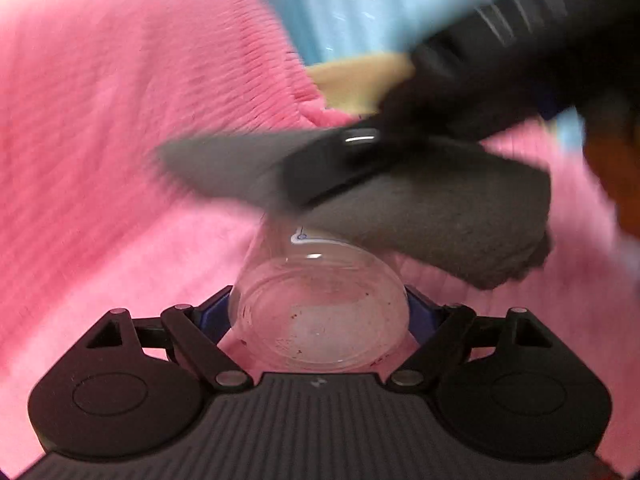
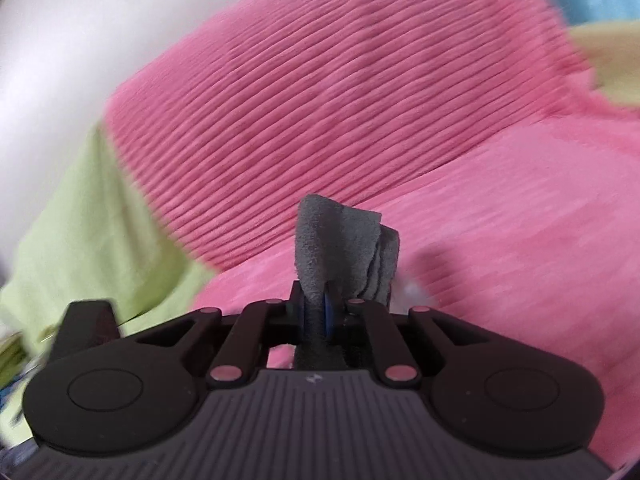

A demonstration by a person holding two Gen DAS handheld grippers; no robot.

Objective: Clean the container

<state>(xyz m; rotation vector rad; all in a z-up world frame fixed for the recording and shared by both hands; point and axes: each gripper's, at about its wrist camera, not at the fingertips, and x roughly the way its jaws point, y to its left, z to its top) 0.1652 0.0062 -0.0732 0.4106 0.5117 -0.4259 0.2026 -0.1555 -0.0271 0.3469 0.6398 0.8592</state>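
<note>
Clear plastic, speckled with red bits, our container (image 1: 320, 316) sits clamped between our left tongs (image 1: 320, 308) above the pink ribbed cloth (image 1: 120, 140). Our right tongs (image 2: 324, 312) are closed on a folded grey rag (image 2: 344, 248), which lies at the container's far rim.

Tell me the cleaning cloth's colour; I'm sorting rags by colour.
Plain dark grey. The cloth shows best in the right wrist view, pinched in the right gripper.
</note>
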